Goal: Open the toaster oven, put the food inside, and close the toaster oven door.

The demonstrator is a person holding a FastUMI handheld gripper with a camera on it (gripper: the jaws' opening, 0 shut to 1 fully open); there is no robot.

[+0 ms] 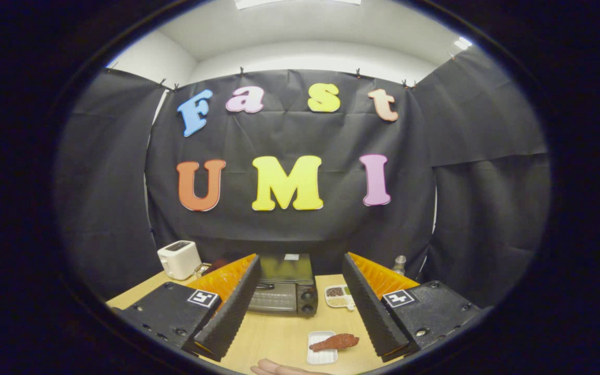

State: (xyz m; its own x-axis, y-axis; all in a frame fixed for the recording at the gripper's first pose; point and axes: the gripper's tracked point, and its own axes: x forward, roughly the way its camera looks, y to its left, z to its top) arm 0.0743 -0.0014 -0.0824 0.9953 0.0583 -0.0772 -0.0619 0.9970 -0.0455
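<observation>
Hand-held gripper released, fingers spread wide above the wooden surface.

Toaster oven far between the fingers, door closed; chicken drumstick on a white tray near, a hand just beside the tray.

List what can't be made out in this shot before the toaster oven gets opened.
- Toaster oven: its left side is hidden behind one finger of the open claw; the dim glass door hides the interior.
- Divided dish beside the oven: contents too small to identify.
- Bottle at the back: mostly hidden by the other finger.
- Hand near the white tray with the drumstick: cut off by the view's lower edge.
</observation>
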